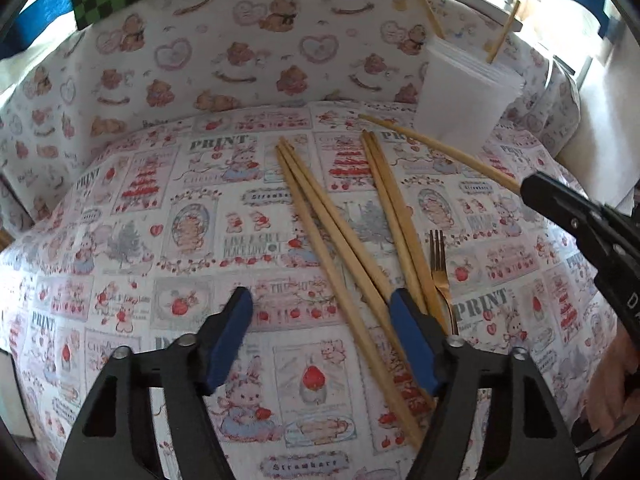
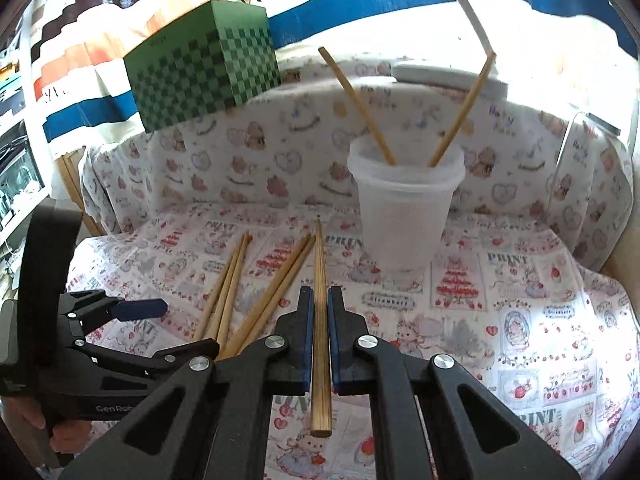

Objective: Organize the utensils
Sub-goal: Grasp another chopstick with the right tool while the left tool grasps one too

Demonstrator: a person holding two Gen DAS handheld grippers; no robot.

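Note:
My right gripper (image 2: 319,292) is shut on one wooden chopstick (image 2: 319,264), held above the cloth and pointing toward the translucent plastic cup (image 2: 404,216). Two chopsticks (image 2: 356,104) lean inside that cup. Two pairs of chopsticks (image 1: 320,220) lie loose on the patterned tablecloth, with a golden fork (image 1: 438,256) beside the right pair. My left gripper (image 1: 322,304) stands open low over them. The left pair runs between its jaws and the pads do not press on it. In the left wrist view the right gripper (image 1: 536,188) holds its chopstick (image 1: 440,148) near the cup (image 1: 460,96).
A green checkered box (image 2: 204,64) stands at the back left on a raised, cloth-covered ledge (image 2: 280,152) that rings the work area. A person's hand (image 1: 612,392) shows at the right edge.

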